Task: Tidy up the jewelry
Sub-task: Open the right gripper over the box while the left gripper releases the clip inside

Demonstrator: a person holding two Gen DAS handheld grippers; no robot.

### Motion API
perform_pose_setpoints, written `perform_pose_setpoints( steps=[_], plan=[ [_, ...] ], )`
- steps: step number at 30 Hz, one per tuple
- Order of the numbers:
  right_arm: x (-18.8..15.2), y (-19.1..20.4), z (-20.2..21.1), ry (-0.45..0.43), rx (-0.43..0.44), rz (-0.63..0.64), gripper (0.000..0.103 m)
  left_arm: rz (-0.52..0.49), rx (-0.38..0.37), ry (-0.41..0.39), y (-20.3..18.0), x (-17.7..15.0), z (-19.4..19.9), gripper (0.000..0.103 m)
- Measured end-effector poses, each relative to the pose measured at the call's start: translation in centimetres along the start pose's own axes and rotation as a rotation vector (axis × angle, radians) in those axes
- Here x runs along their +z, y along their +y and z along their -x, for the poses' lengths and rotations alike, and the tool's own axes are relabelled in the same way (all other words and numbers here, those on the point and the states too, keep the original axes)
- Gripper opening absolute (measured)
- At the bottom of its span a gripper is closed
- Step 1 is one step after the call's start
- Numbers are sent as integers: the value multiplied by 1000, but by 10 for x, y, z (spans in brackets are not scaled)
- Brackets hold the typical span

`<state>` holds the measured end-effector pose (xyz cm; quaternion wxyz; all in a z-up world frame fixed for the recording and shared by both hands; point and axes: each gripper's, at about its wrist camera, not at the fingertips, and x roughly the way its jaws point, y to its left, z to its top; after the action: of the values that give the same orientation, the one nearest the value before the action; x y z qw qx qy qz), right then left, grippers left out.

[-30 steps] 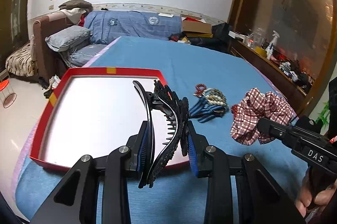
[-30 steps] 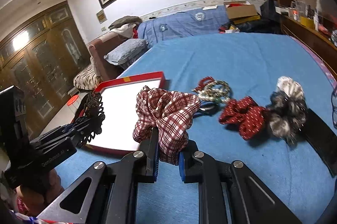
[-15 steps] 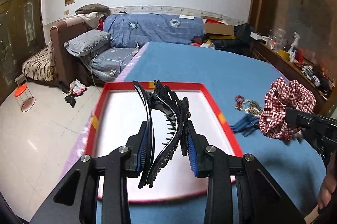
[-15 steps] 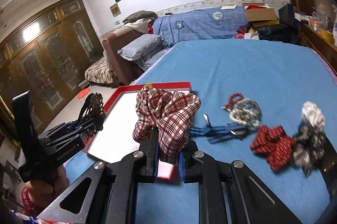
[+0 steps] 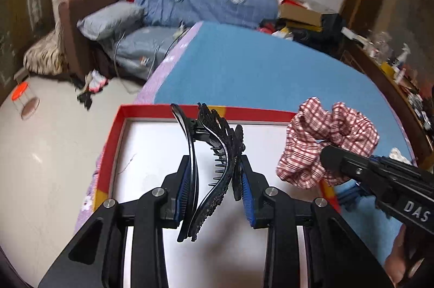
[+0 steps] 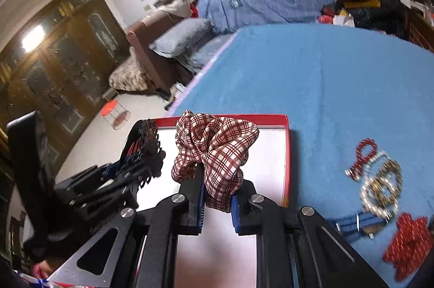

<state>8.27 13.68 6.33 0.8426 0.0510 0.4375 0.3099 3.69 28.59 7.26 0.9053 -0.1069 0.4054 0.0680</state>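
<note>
My left gripper is shut on a black hair claw clip and holds it above the white floor of the red-rimmed tray. My right gripper is shut on a red-and-white plaid scrunchie, also over the tray. In the left wrist view the scrunchie and right gripper enter from the right. In the right wrist view the left gripper with the clip is at the left.
On the blue tablecloth right of the tray lie a red bead bracelet, pearl bracelets, blue clips and a red dotted bow. A sofa with pillows stands beyond the table; floor lies left.
Both grippers have moved left with their loads, from beside the pile of jewelry to over the tray. The grips have not changed.
</note>
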Motion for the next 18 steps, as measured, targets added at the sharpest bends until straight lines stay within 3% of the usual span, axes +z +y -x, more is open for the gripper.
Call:
perform_pose_setpoints(
  steps=[4,13,15,16,18],
  plan=[
    [10,-10,-36,54,-11,-44,18,36,15,45,11,5,-24,32],
    [18,-23,-68,103,-40,-83,19,71,7,80,23,12,-51,33],
    [20,-21,-72,115,-38,-86,29,66,11,74,24,14,-52,36],
    [20,-22,-72,120,-44,-90,35,67,8,66,24,14,-51,44],
    [19,-27,-70,125,-38,-98,55,64,13,42,23,13,-45,53]
  ],
)
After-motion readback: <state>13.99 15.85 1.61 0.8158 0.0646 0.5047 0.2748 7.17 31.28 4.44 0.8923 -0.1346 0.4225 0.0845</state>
